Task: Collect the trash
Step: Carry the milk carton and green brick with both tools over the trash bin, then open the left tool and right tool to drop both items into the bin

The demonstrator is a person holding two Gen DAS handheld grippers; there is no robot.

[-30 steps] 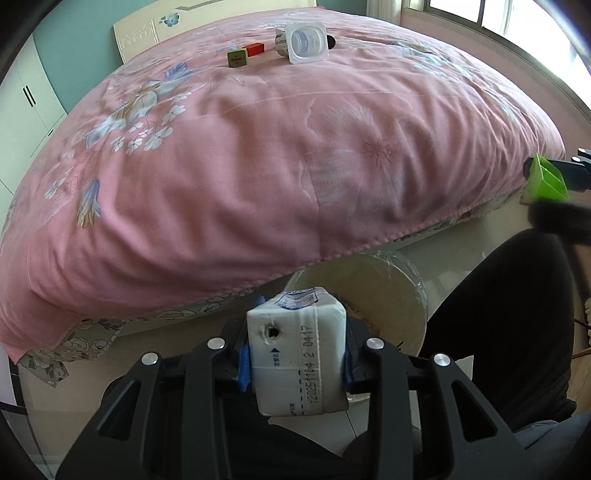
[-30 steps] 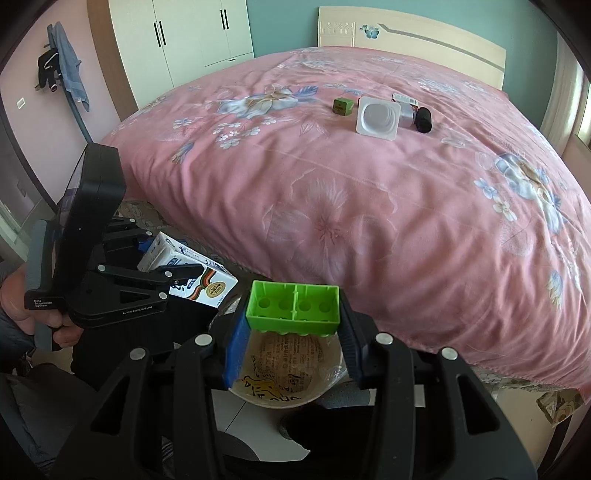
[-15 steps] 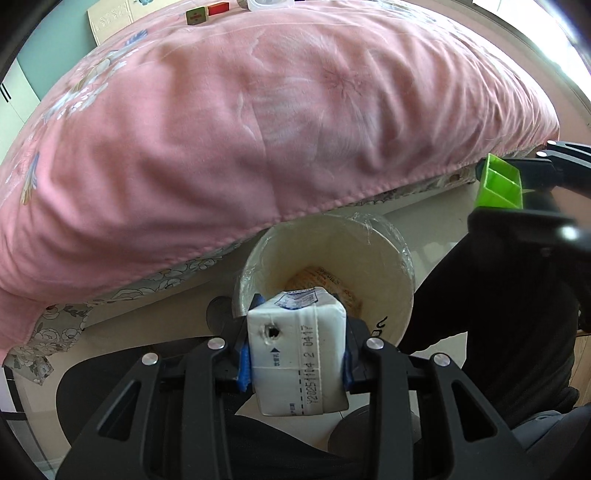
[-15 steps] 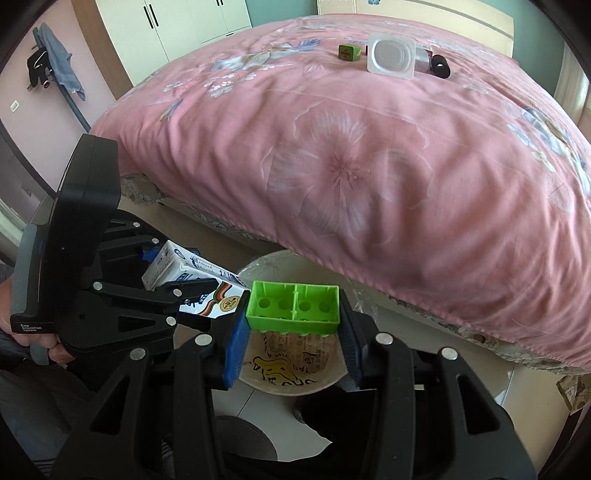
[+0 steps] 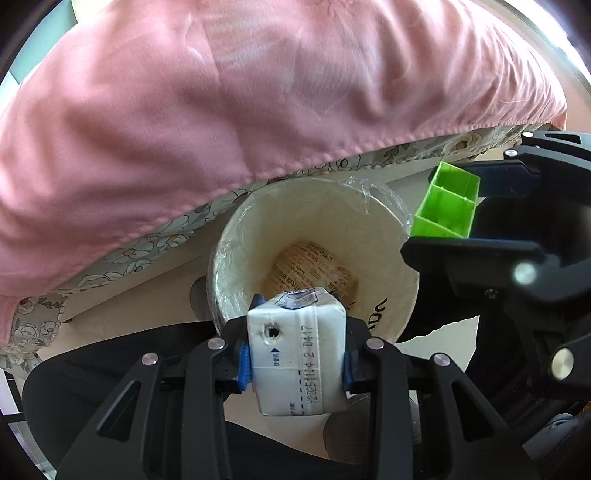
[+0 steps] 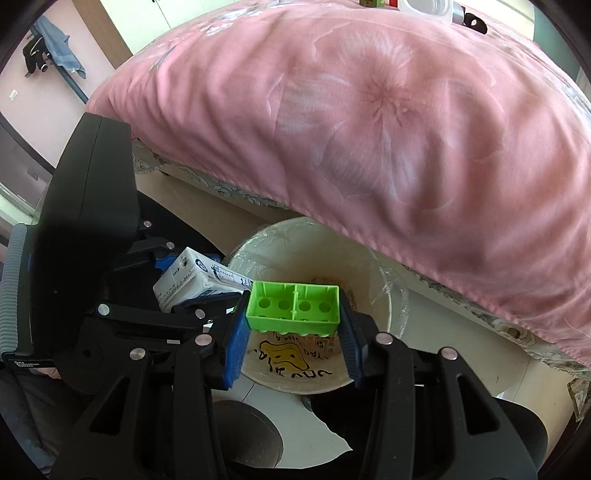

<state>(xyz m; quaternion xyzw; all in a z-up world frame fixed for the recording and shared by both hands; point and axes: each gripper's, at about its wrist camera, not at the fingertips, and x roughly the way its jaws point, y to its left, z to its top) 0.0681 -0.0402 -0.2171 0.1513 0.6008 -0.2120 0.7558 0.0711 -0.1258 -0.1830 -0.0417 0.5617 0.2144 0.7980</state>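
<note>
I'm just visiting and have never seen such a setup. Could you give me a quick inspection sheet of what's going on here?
Surface: pale floor beside a bed with a pink quilt.
Job's things: white carton, green block, lined bin with a wrapper inside.
Clutter: tub and small items far up on the quilt.
Grippers: left gripper clamps the carton, right gripper the block, both at the bin.
Cables: nothing seen.
Surroundings: wardrobe, blue cloth hanging on the wall.
</note>
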